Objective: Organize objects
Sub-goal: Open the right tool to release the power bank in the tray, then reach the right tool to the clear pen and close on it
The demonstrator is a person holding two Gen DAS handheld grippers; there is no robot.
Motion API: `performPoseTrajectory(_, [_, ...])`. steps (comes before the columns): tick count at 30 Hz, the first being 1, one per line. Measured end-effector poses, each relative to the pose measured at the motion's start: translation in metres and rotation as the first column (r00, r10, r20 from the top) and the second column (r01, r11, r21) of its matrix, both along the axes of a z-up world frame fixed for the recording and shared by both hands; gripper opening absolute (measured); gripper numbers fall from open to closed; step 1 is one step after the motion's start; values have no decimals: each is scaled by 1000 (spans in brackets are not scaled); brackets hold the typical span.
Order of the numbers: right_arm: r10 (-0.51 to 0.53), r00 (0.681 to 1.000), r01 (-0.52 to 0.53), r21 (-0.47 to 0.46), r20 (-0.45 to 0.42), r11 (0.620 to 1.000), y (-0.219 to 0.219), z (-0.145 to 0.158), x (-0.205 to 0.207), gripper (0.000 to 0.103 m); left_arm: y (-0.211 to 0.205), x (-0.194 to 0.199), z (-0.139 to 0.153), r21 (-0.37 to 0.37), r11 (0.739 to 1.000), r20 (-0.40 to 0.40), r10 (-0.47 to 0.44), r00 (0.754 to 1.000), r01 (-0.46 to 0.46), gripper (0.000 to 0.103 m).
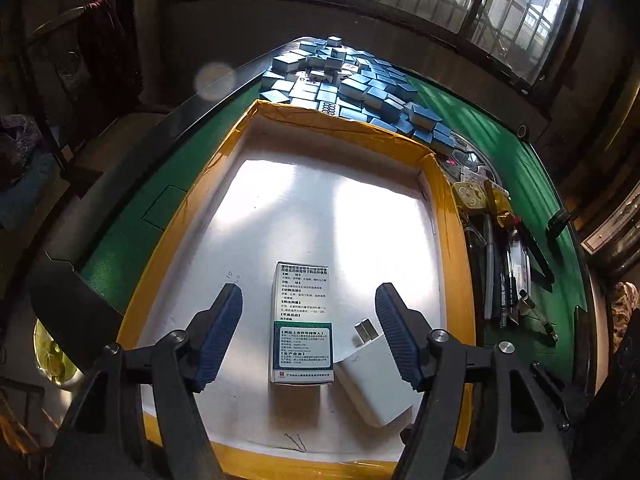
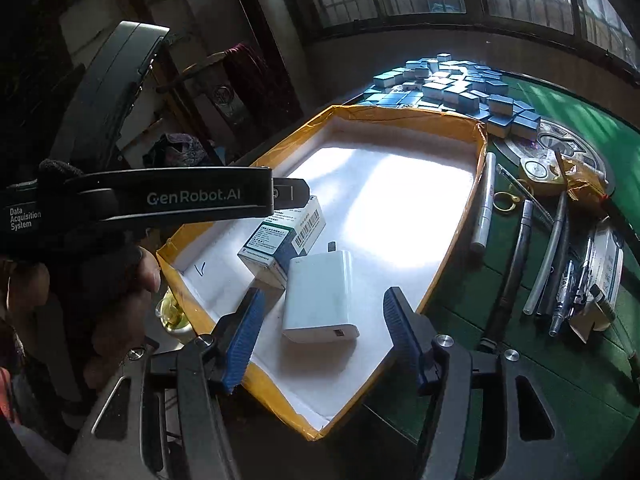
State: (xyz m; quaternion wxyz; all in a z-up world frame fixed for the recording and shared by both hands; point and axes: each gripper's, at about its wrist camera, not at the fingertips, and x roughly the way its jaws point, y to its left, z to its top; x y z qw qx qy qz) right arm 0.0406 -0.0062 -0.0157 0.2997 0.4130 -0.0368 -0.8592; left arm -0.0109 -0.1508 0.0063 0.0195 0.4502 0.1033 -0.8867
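Two items already lie in the yellow-rimmed tray (image 1: 444, 216), near its near edge: a medicine box (image 1: 302, 320) and, touching its right side, a white USB charger (image 2: 320, 294). Both grippers hover above them, the left gripper (image 1: 308, 336) and the right gripper (image 2: 320, 332) each with jaws wide apart and holding nothing. Right of the tray, pens (image 2: 556, 240), a padlock (image 2: 538, 176) and a blue mahjong tile heap (image 1: 352, 80) wait on the green table (image 1: 520, 160), so I judge most sorting remains.

The tray (image 1: 444, 216) is wrapped in glossy yellow tape with a matt white foam floor. The medicine box (image 1: 302, 320) is printed card, the charger (image 2: 320, 296) smooth white plastic, the table (image 1: 520, 168) green felt.
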Motion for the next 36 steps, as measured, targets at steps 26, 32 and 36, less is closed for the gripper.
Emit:
performPoseTrajectory(26, [-458, 884, 456, 43, 97, 889, 161, -32, 11, 60, 131, -2, 4, -68, 965, 15, -251, 968, 252, 69])
performPoseTrajectory(32, [-469, 878, 465, 58, 100, 883, 171, -37, 17, 60, 152, -5, 6, -71, 950, 20, -305, 952, 306, 69])
performPoseTrajectory(36, [-446, 891, 439, 84, 83, 894, 168, -37, 19, 61, 165, -13, 4, -66, 942, 30, -328, 944, 329, 69])
